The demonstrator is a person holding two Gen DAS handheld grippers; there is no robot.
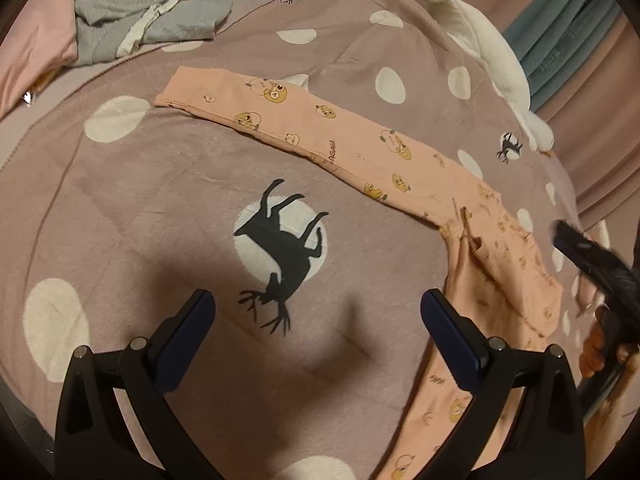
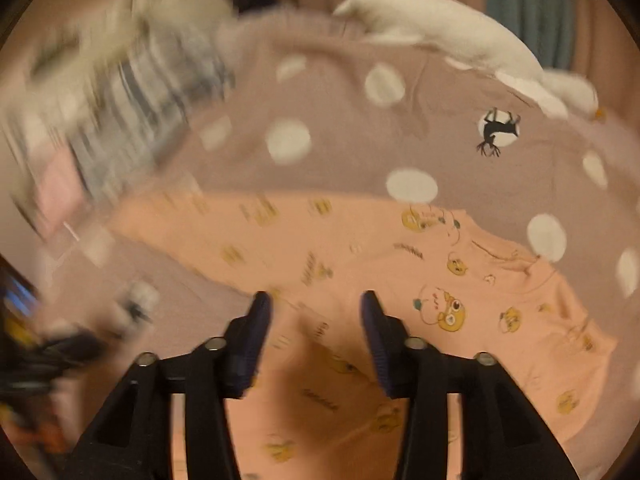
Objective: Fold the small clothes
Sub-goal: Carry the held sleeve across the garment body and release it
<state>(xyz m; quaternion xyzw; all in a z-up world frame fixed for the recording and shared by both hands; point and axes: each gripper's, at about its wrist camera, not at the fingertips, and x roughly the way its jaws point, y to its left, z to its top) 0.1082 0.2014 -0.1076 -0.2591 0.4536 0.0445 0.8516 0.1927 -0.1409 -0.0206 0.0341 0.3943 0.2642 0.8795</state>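
**Pink pants spread on the bed**

The pants (image 1: 360, 160) lie flat on the deer-print bedspread (image 1: 160, 200), one leg stretched out leftward. The left hand-held gripper (image 1: 318, 312) hovers over bare bedspread, jaws wide apart and empty. The right hand-held gripper (image 2: 316, 312) hangs above the pants, jaws parted, holding nothing.

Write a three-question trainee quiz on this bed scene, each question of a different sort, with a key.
1. True or false: the left gripper is shut on the pink leggings.
2. Multiple choice: the right gripper hovers over
A. the white plush toy
B. the pink leggings
C. the grey clothes pile
3. Fill in: the black silhouettes printed on the mauve bedspread show a ____.

Key: 1 false, its jaws stand wide apart over bare bedspread. 2 B. 3 deer.
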